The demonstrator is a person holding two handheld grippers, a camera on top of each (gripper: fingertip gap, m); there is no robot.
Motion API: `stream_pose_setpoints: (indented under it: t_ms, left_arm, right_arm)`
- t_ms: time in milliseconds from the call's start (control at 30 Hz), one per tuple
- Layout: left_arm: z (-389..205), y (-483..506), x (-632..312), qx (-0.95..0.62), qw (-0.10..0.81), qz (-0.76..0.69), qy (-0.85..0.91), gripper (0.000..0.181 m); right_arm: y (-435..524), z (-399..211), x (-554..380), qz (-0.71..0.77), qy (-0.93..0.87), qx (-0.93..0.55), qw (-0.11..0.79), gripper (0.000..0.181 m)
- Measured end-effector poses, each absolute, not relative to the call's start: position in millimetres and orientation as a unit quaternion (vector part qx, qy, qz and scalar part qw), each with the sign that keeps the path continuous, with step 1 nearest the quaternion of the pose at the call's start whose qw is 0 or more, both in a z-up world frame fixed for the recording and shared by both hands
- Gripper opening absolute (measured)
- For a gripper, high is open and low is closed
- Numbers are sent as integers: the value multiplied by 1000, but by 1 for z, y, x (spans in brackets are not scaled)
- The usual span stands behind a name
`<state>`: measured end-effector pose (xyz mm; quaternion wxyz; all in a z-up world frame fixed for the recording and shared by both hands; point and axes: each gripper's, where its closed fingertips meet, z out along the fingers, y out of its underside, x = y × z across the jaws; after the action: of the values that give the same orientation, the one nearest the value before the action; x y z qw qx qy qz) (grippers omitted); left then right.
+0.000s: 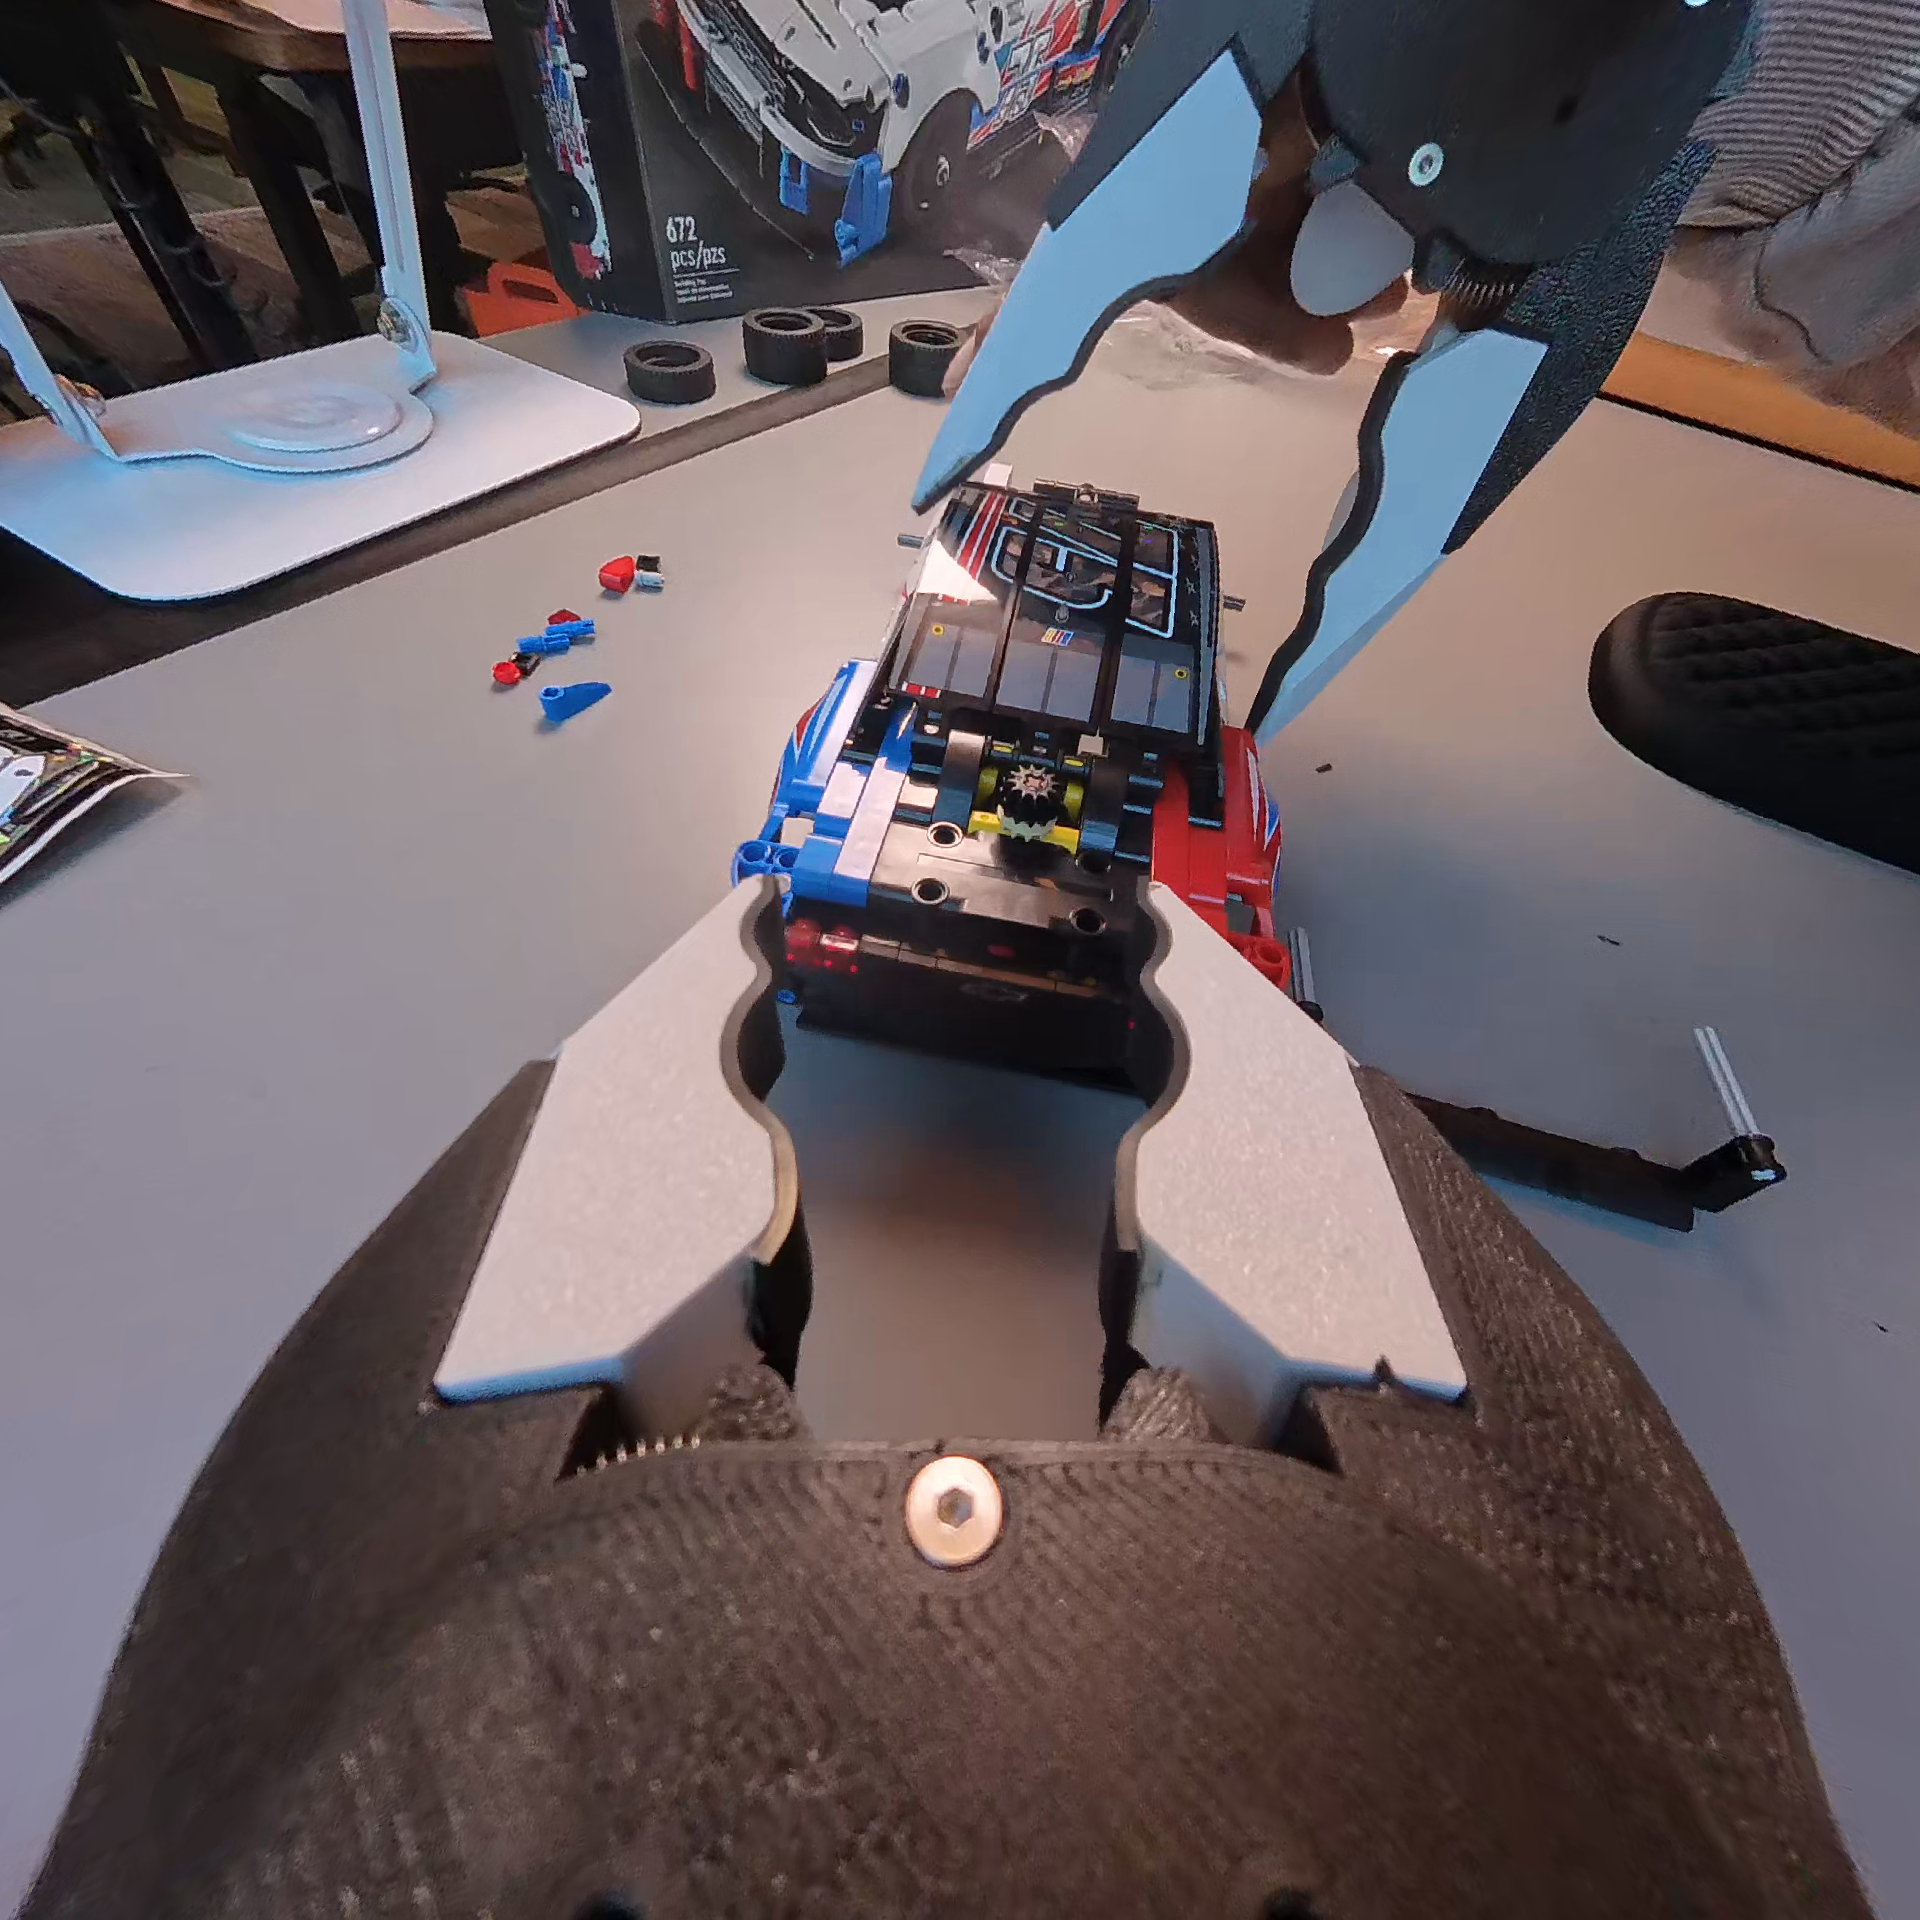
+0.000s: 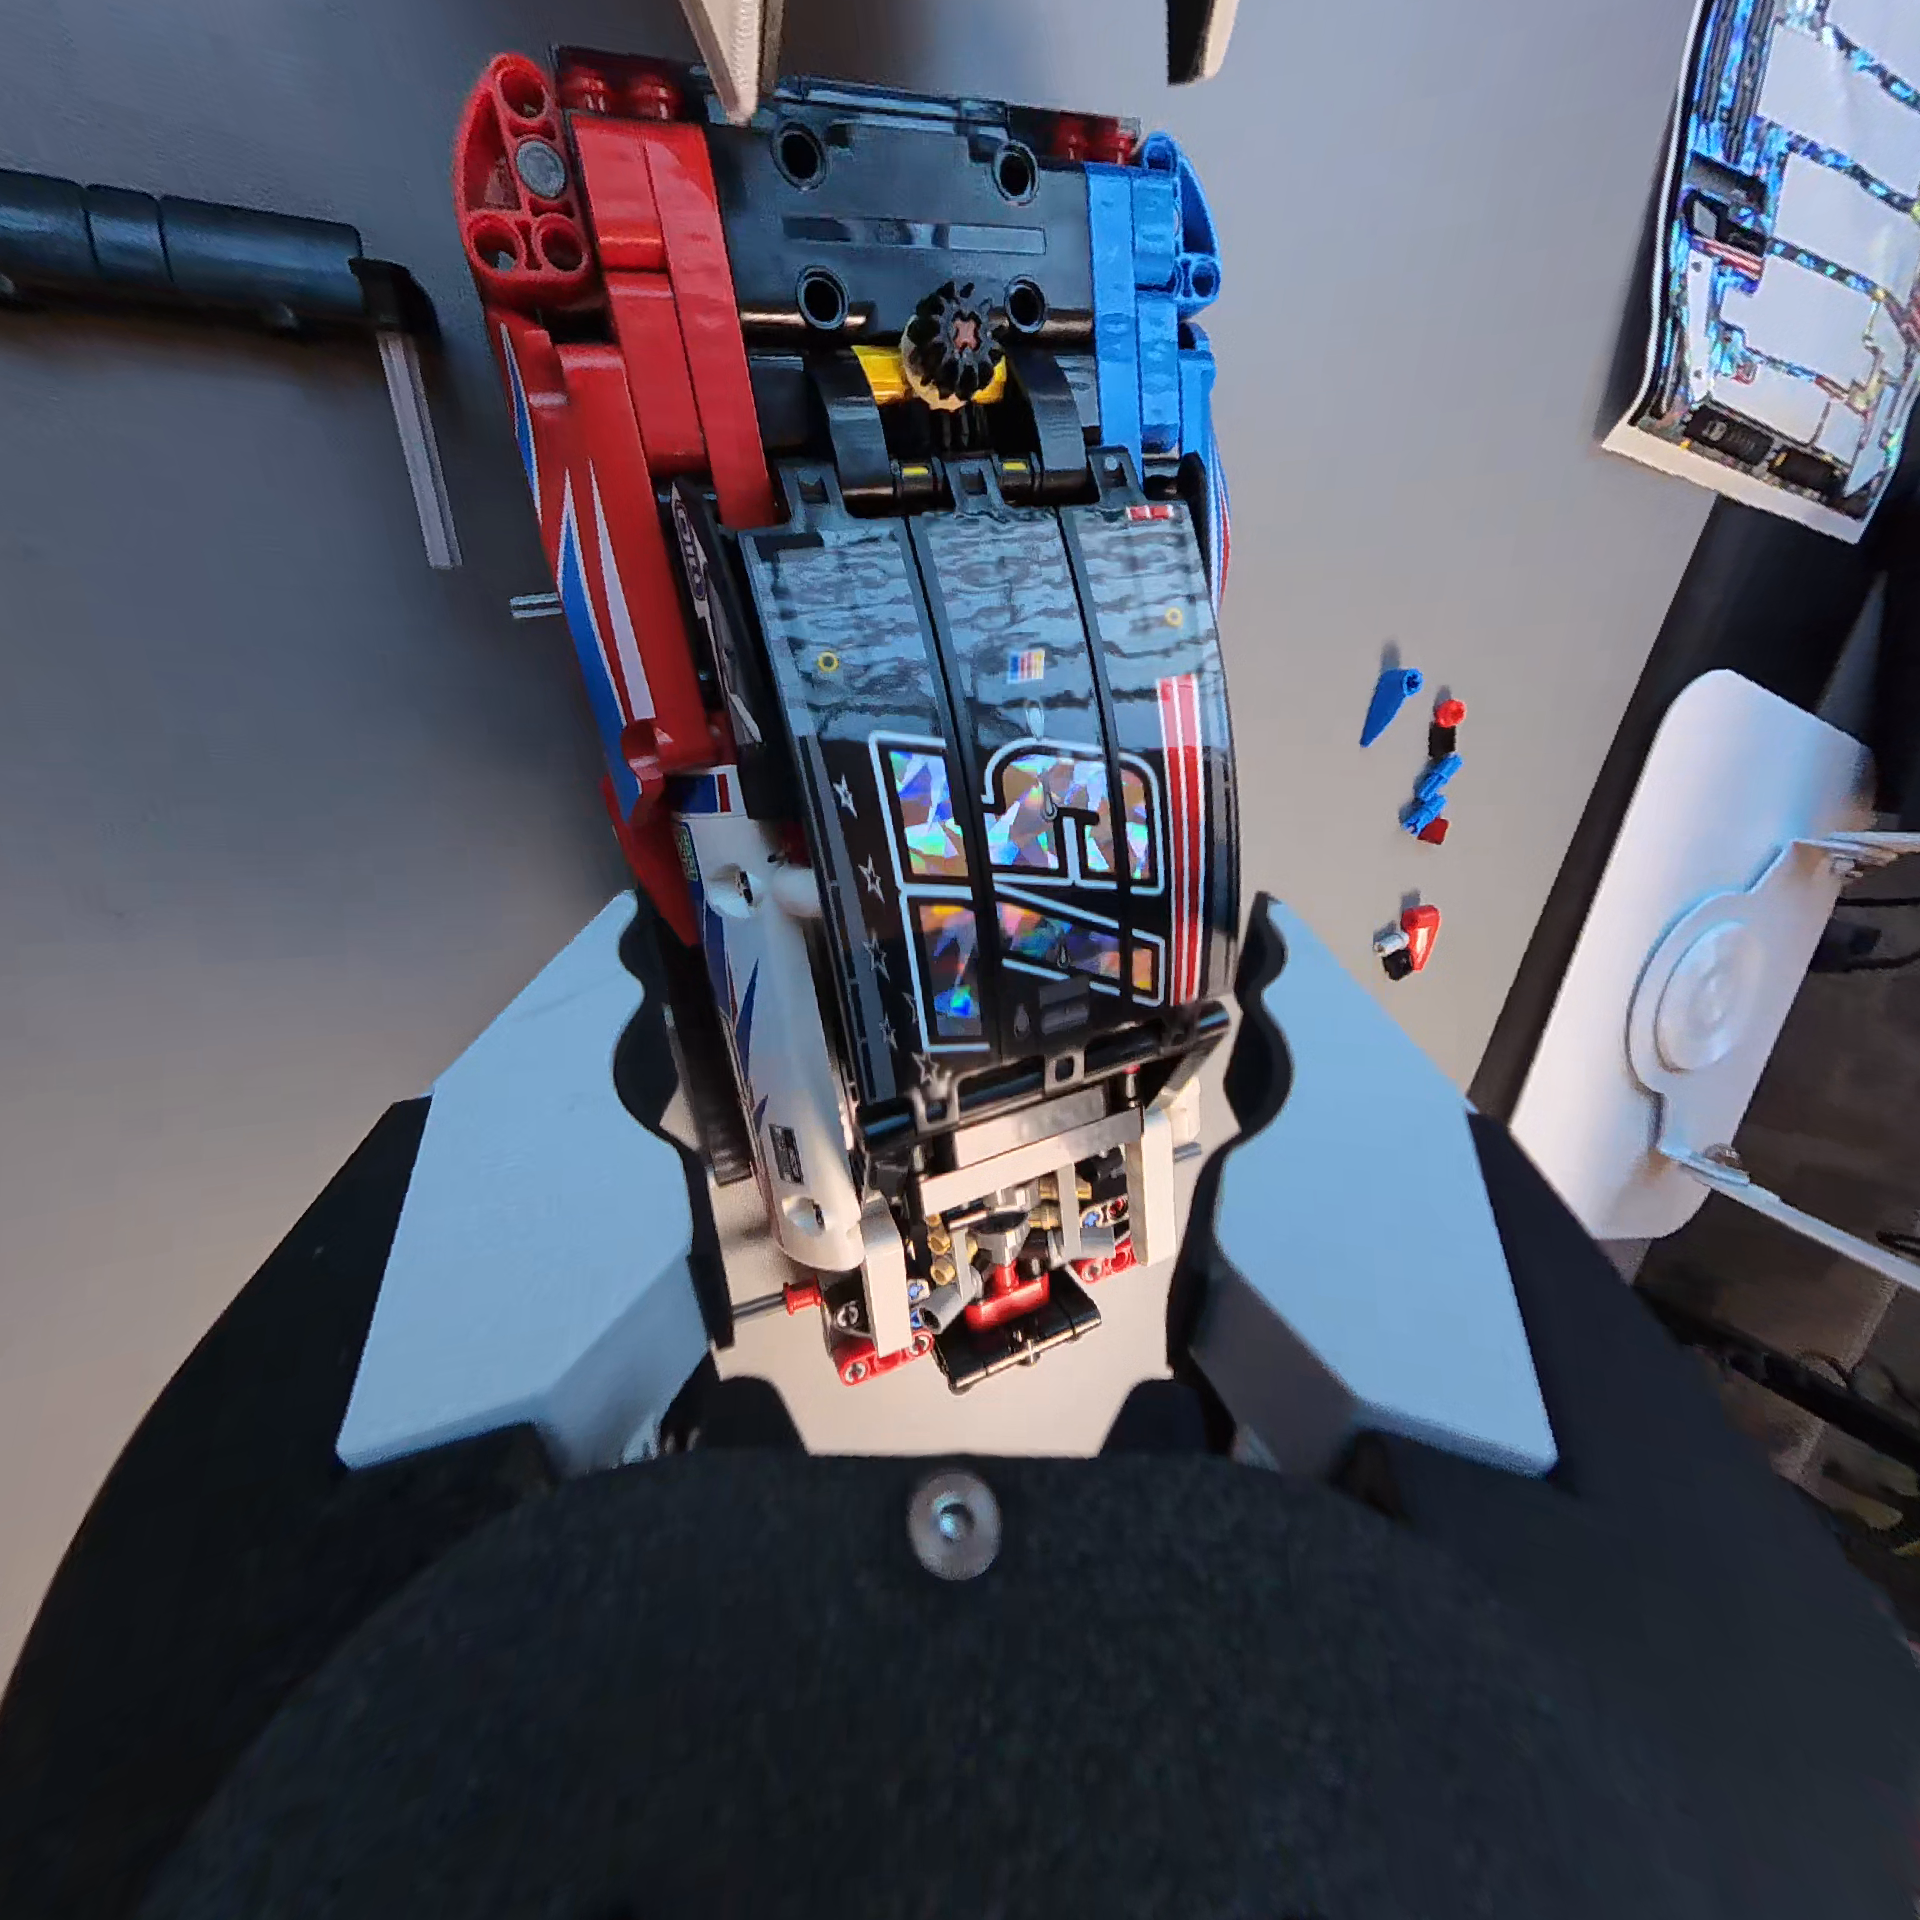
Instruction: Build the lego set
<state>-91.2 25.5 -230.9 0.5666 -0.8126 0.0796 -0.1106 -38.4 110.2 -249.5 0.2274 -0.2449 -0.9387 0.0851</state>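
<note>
Now both tools spread wide, left tool (image 1: pixel 961 914) and right tool (image 2: pixel 940 966) flanking lego car (image 1: pixel 1039 748)

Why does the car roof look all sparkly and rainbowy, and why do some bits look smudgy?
In the right wrist view, light bounces off the foil sticker on the car's black roof, making rainbow glints and wavy reflections; the white stand at the right edge looks smeared. In the left wrist view, the roof shows one white glare patch, the left gripper casts a shadow on the table, and the wide lens bends the edges.
</note>
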Motion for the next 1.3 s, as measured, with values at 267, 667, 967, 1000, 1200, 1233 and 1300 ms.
stream_pose_setpoints:
  t_ms: [267,667,967,1000,1200,1233,1300]
  left_arm:
    - [-219,26,-94,-794,595,-96,76,66]
    - [-225,31,-97,-803,587,-82,66,76]
    - [-209,31,-109,-773,629,-75,32,69]
    - [-205,31,-112,-766,638,-66,31,68]
    - [-187,28,-126,-734,678,-17,19,61]
    - [-187,28,-127,-735,678,-13,17,59]
    - [-190,27,-128,-741,671,-3,17,57]
  right_arm:
    - [116,-204,-29,226,-831,-382,336,100]
    - [149,-268,-18,213,-814,-461,282,101]
    - [150,-256,-25,289,-840,-378,261,101]
    - [150,-244,-22,317,-830,-379,257,102]
    - [231,-93,-70,462,-613,-413,489,38]
    - [254,-70,-81,457,-574,-418,535,21]
    - [294,-33,-104,439,-514,-432,597,0]
